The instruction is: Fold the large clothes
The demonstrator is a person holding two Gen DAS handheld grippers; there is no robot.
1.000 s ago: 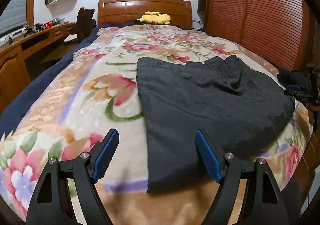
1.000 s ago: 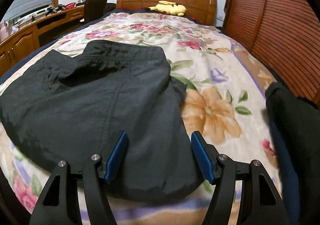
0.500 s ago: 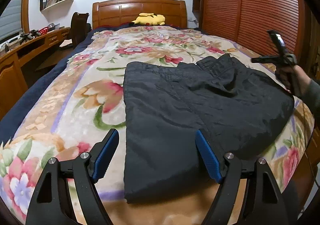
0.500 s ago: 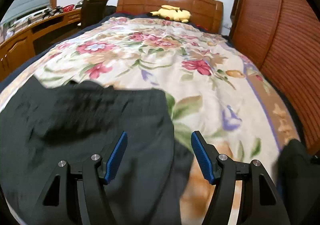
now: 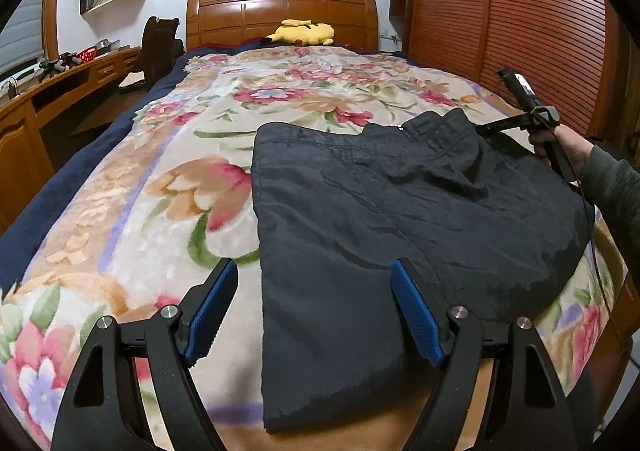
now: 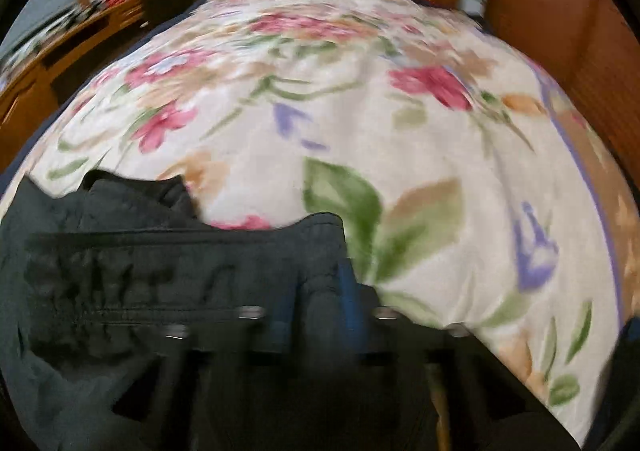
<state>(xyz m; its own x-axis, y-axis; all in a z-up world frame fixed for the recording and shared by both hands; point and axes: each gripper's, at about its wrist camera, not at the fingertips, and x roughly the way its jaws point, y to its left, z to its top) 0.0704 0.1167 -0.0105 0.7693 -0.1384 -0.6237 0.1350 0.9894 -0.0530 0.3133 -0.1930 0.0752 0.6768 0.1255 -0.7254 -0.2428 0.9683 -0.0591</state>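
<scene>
We see a bed [image 5: 120,179] under a floral blanket [image 5: 168,187]. Dark trousers [image 5: 380,203] lie spread at centre right, and a yellow plush toy [image 5: 302,34] rests at the top by the headboard [image 5: 280,11].

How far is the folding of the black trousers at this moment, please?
Done: the black trousers lie on the floral blanket, apparently doubled leg over leg. In hand: the right gripper is closing on the far waistband corner, fabric between its jaws. The left gripper hangs open over the near end, holding nothing. Left: the crosswise folds.
</scene>
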